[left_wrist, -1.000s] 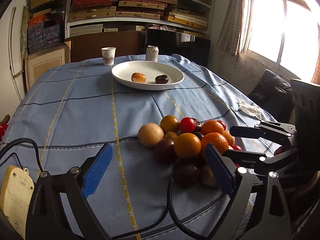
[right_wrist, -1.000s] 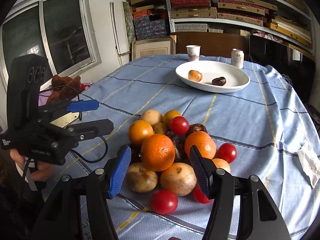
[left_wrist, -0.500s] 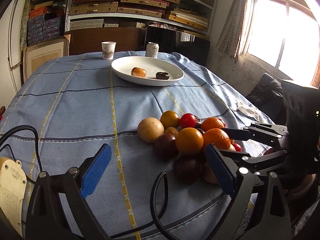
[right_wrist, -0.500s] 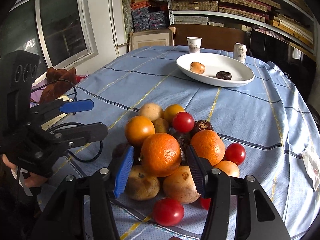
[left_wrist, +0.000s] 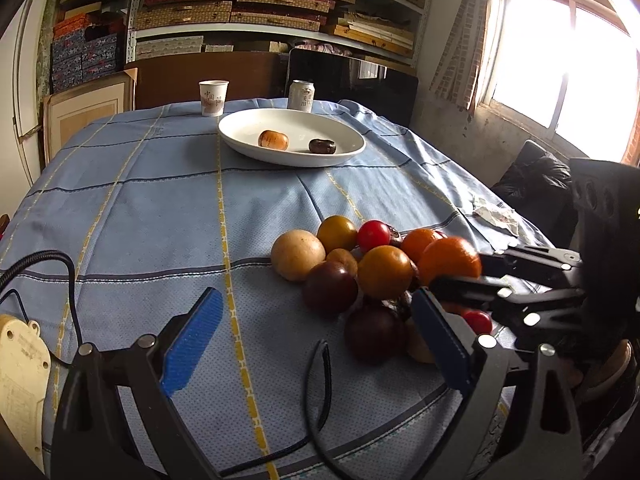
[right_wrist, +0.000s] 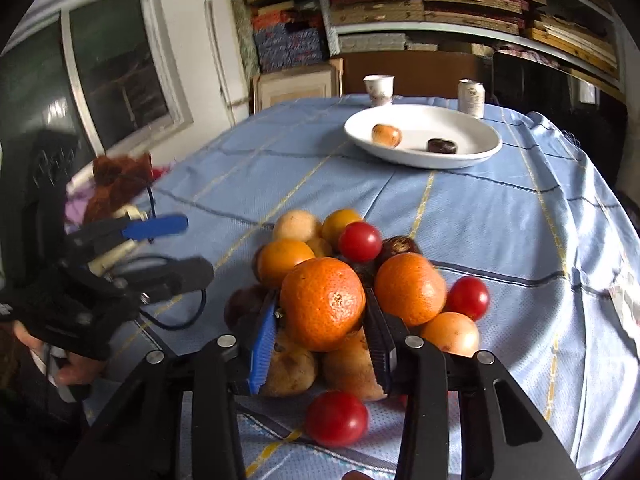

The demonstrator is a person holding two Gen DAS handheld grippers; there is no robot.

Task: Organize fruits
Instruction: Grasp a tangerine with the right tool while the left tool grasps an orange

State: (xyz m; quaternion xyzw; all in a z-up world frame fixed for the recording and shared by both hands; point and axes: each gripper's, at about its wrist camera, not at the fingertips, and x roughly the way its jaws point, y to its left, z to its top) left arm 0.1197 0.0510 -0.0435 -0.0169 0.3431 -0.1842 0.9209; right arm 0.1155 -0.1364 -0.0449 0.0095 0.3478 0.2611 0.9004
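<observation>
- The left tongs [left_wrist: 316, 344] stand wide, nothing between the blue pads, held above bare blue checked cloth [left_wrist: 160, 216] at the near edge of the surface, just left of the fruit pile.
- A black cable [left_wrist: 320, 400] loops on the cloth below them.
- The pile: a pale tan round fruit [left_wrist: 298, 255] on its left side, a dark purple plum [left_wrist: 330, 288] just before it, yellow-orange fruits, red cherry tomatoes [right_wrist: 360, 241] and brown-skinned fruits [right_wrist: 288, 368] low at the front.
- The right tongs [right_wrist: 320, 336] have just been closing and now grip the big orange [right_wrist: 323, 304] at the top of the pile, pads pressed on both its sides. Its peel is bright, dimpled, with a small stem scar.
- A second orange [right_wrist: 410, 289] touches it on the right.
- A lone tomato [right_wrist: 337, 418] lies in front of the pile.
- At the far end, a white plate [right_wrist: 472, 120] carries an orange-tan fruit [right_wrist: 386, 135] and a dark brown one [right_wrist: 442, 146], apart; a paper cup [right_wrist: 378, 89] and a can [right_wrist: 471, 98] stand behind.
</observation>
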